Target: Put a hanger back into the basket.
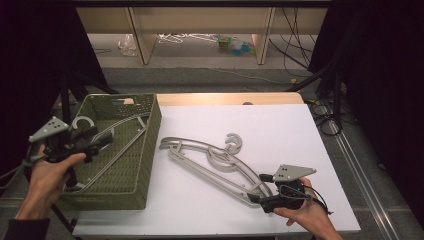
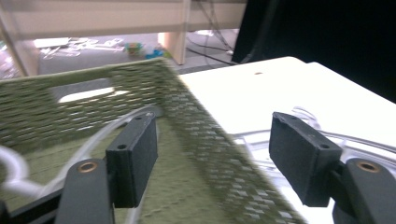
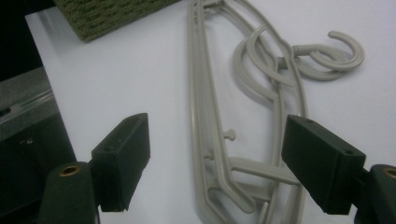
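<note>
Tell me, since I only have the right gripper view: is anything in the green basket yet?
Observer: Yes. One grey hanger lies inside the basket, with its hook toward the basket's left side.
Operator: And where is the left hand-held gripper?
Observer: The left hand-held gripper is above the basket's left side, its jaws open with nothing between them.
</note>
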A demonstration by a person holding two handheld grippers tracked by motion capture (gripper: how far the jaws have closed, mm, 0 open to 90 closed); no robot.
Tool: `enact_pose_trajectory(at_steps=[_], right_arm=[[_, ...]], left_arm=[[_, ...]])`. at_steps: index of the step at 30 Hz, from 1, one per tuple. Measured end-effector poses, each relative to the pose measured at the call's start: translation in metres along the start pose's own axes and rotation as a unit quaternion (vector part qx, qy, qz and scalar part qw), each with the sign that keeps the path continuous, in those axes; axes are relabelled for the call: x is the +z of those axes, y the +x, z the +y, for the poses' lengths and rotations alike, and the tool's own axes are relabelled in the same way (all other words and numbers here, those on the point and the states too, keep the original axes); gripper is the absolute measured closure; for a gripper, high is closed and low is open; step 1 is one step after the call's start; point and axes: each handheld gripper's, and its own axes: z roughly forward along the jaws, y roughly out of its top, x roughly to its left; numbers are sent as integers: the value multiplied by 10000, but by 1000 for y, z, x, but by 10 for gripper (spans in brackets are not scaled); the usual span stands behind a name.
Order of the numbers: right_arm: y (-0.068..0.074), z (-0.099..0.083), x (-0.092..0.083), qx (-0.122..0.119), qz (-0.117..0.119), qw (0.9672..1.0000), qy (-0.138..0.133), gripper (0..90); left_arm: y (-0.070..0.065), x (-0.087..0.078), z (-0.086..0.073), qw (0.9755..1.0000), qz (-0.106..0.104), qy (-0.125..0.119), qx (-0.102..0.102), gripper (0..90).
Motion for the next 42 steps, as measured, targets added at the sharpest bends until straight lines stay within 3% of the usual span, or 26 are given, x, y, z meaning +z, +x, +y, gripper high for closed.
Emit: enact_pose_trajectory(at_steps=[5, 8, 14, 16, 19, 21, 23, 27, 28, 31, 32, 33, 38, 42], right_arm=[[-2, 0, -1, 36, -104, 9998, -193, 231], [-3, 0, 0, 103, -145, 9995, -243, 217], [-2, 0, 0, 149, -75, 9996, -223, 215], [-2, 0, 0, 154, -145, 9995, -251, 214], [-3, 0, 1, 179, -116, 9994, -268, 214], [-3, 0, 1, 210, -129, 9993, -287, 214], [-4, 0, 2, 179, -264, 9989, -337, 213], [-5, 1, 5, 234, -205, 9991, -284, 213], [-8, 2, 8, 205, -301, 9988, -314, 213], [-11, 4, 13, 243, -345, 9987, -269, 214], [-13, 5, 14, 244, -333, 9988, -253, 215], [-15, 7, 16, 279, -365, 9987, -242, 216], [-30, 17, 30, 306, -476, 9983, -138, 218], [-40, 24, 42, 351, -529, 9980, 11, 231]], left_arm=[[-45, 7, -16, 9986, -454, -56, 265, 295], [-68, 11, -22, 9961, -782, -122, 397, 274], [-97, 16, -36, 9938, -960, -37, 564, 211], [-105, 17, -42, 9924, -995, 41, 724, 210], [-118, 14, -50, 9934, -923, 90, 673, 211], [-124, 14, -55, 9925, -868, 120, 852, 218], [-129, 15, -61, 9928, -911, 79, 768, 217], [-136, 19, -69, 9920, -983, 70, 788, 210], [-141, 24, -75, 9919, -1108, 141, 608, 209], [-144, 33, -84, 9894, -1364, 201, 448, 209], [-145, 36, -87, 9900, -1300, 238, 487, 207], [-146, 36, -88, 9907, -1165, 252, 653, 205], [-146, 39, -95, 9920, -1056, 221, 662, 206], [-148, 43, -100, 9892, -1150, 259, 875, 204]])
